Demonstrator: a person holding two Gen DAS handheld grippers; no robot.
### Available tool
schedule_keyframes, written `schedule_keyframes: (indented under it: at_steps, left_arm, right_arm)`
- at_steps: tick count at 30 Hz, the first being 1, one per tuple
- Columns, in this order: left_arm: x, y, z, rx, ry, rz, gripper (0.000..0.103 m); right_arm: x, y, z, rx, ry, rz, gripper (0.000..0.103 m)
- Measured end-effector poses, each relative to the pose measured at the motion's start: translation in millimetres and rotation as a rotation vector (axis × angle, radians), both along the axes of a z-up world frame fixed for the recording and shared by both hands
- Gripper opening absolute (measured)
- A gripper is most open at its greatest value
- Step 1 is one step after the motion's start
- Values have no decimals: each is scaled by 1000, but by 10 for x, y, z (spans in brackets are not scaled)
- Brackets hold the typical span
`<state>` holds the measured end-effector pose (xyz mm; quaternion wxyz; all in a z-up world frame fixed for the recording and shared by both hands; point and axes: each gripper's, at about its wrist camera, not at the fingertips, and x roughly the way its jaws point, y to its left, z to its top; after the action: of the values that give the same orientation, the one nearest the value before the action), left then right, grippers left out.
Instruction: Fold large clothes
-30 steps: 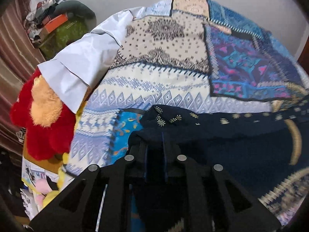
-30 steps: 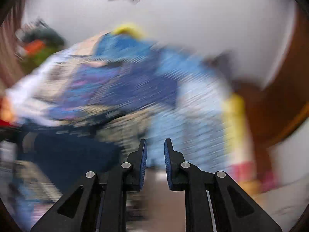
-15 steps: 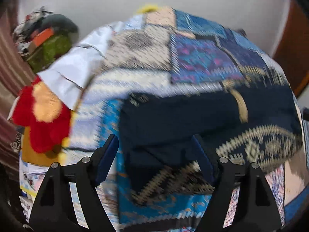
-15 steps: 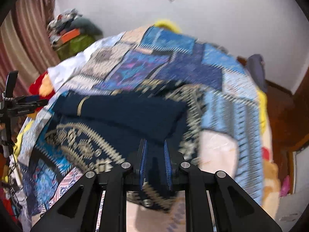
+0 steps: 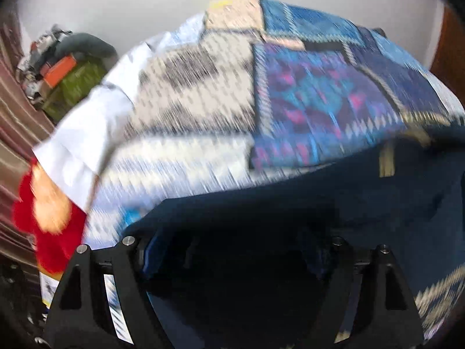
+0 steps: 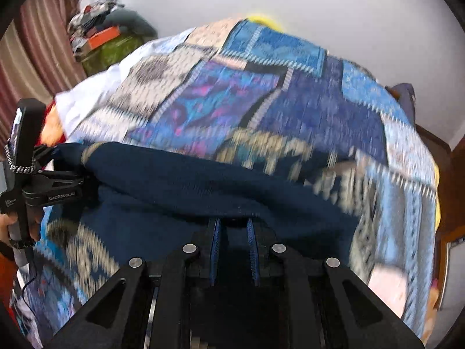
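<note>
Garment edge pinched on the right, straddled on the left, over a patchwork bed.

Nearest, the right tool [image 6: 232, 234] had its blue pads drawn narrow on a raised fold of the navy garment [image 6: 203, 186], probably to lift that edge for the next fold. The left tool [image 5: 238, 250] stood spread wide, dark cloth lying between its fingers; whether it touched the fabric could not be told through the blur. The garment lay across the near part of the bed, its cream-patterned border showing at the sides. Beyond it stretched the patchwork quilt [image 5: 305, 101], a red plush toy [image 5: 43, 226] at its left edge, and clutter against the far wall.
</note>
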<state>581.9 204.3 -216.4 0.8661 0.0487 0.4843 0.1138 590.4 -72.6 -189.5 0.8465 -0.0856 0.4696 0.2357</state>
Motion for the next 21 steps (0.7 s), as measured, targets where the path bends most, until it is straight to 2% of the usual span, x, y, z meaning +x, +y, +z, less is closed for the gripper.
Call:
schedule_keyframes:
  at_steps: [3, 5, 7, 10, 13, 16, 18, 21]
  left_arm:
    - [114, 92, 300, 43, -61, 37, 78]
    - [83, 152, 501, 37, -96, 46, 78]
    - [-49, 156, 640, 20, -125, 38, 79]
    - [-329, 128, 726, -20, -155, -8, 91]
    - [-606, 16, 605, -41, -130, -68, 94]
    - [-830, -133, 320, -48, -66, -117, 94]
    - [-957, -228, 62, -53, -5, -141, 94]
    - [-1091, -293, -301, -50, 61, -141, 94]
  right_arm:
    - [268, -23, 275, 56, -57, -91, 13]
    - [304, -39, 439, 89, -87, -124, 13]
    - [258, -18, 574, 107, -106, -113, 13]
    - [-21, 104, 694, 102, -127, -23, 13]
    - [-419, 270, 646, 48, -143, 67, 13]
    - [-733, 434, 418, -25, -120, 148, 13]
    - [-872, 545, 137, -130, -104, 160, 13]
    - [-919, 577, -294, -297, -65, 120, 13]
